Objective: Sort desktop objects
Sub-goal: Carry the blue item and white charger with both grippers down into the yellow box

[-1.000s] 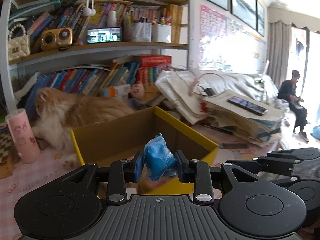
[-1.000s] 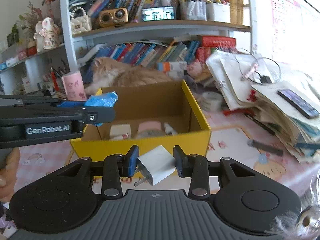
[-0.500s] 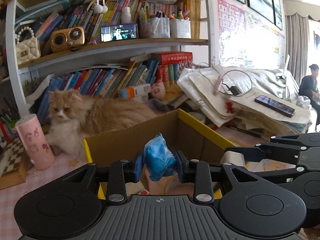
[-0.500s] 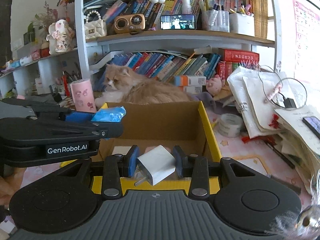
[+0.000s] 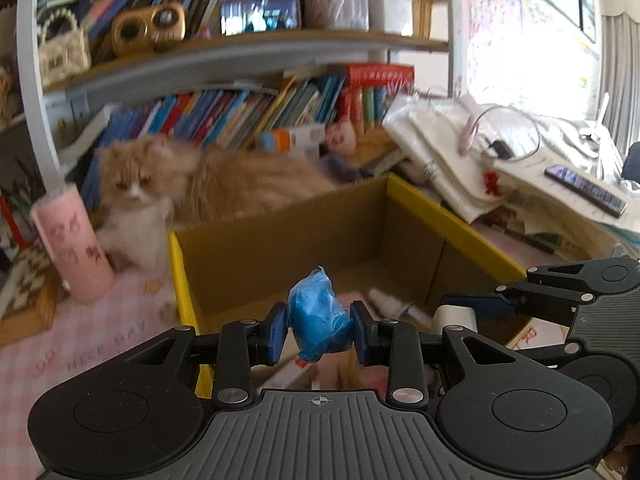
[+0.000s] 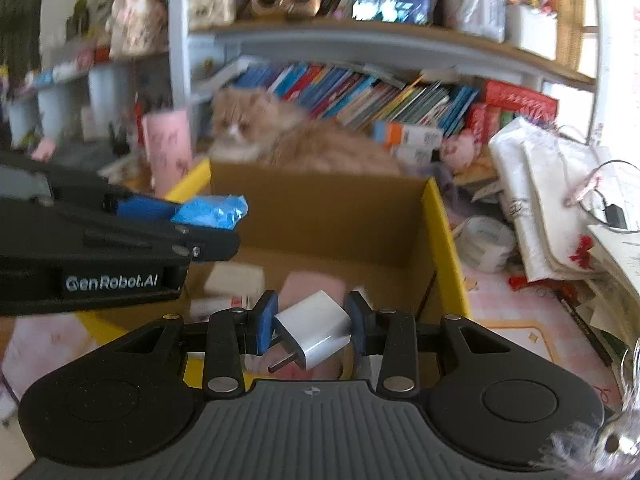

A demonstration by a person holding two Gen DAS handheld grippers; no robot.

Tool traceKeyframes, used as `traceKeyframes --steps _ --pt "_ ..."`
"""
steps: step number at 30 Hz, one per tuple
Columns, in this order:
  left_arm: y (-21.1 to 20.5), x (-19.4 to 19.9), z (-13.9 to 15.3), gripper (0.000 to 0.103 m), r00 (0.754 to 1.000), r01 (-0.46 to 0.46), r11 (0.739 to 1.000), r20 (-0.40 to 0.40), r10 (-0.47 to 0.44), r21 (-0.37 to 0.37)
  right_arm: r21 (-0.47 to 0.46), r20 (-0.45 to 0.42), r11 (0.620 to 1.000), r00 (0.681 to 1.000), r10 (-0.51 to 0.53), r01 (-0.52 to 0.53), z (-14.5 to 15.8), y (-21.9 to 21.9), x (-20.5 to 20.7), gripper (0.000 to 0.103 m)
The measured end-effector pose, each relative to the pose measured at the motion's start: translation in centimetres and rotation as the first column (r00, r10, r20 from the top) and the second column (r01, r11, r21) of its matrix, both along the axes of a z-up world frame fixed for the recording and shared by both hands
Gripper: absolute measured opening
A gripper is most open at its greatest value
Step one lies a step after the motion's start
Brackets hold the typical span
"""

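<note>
Both hands are over the cardboard box (image 6: 320, 208) with something in each claw, so by my reckoning this is the drop-off step of the sorting: 2 items carried to the box, neither let go yet.

The left claw (image 5: 319, 330) is closed tight on a crumpled blue plastic packet (image 5: 318, 324), squeezed between its 2 blue pads and sticking up above them. From the right wrist view that claw comes in from the left, the packet held above the box's near left part. The right claw (image 6: 312, 330) is clamped on a white charger plug (image 6: 316, 328), held tilted, with a metal pin poking down toward the near left. It hangs over the near edge of the box, about the middle.

The box has yellow rims and plain brown walls, open at the top. Lying on its floor I can make out a pale pink flat thing (image 6: 314, 286), a cream-white small box (image 6: 236, 280), a white packet with red print (image 6: 218, 304) near the front, and a small white bottle (image 5: 394, 305) lying on its side. Motion blur hides the finer detail.

Next, each claw would need to be clearly inside the rim, then ease its pads apart so the item falls among the rest. The plug is heavier and could bounce; the packet may cling to a pad.

A ginger cat (image 5: 192, 188) lies on the bench just behind the far wall, and a pink cup (image 5: 74, 248) stands to the left.
</note>
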State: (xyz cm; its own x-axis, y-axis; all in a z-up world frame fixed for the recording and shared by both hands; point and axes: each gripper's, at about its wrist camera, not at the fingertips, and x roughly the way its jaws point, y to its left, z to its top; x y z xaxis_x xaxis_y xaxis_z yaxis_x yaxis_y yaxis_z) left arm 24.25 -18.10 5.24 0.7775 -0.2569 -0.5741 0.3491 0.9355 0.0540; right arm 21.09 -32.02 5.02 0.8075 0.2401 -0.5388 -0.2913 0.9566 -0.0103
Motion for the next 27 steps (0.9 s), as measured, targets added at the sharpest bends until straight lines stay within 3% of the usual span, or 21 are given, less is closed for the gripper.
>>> traceKeyframes --steps 12,20,27 --pt "0.1 0.8 -1.2 0.032 0.999 -0.029 0.999 -0.017 0.029 0.023 -0.003 -0.035 0.997 0.996 0.076 -0.077 -0.8 -0.1 1.7 0.035" --pt "0.6 1.6 -1.6 0.032 0.997 -0.045 0.999 -0.058 0.046 0.023 0.101 -0.101 0.991 0.990 0.102 -0.092 -1.2 -1.0 2.4 0.035" --pt "0.8 1.4 -2.4 0.032 0.996 -0.037 0.998 -0.077 0.041 0.048 0.080 -0.103 0.997 0.995 0.013 -0.005 -1.1 -1.7 2.2 0.035"
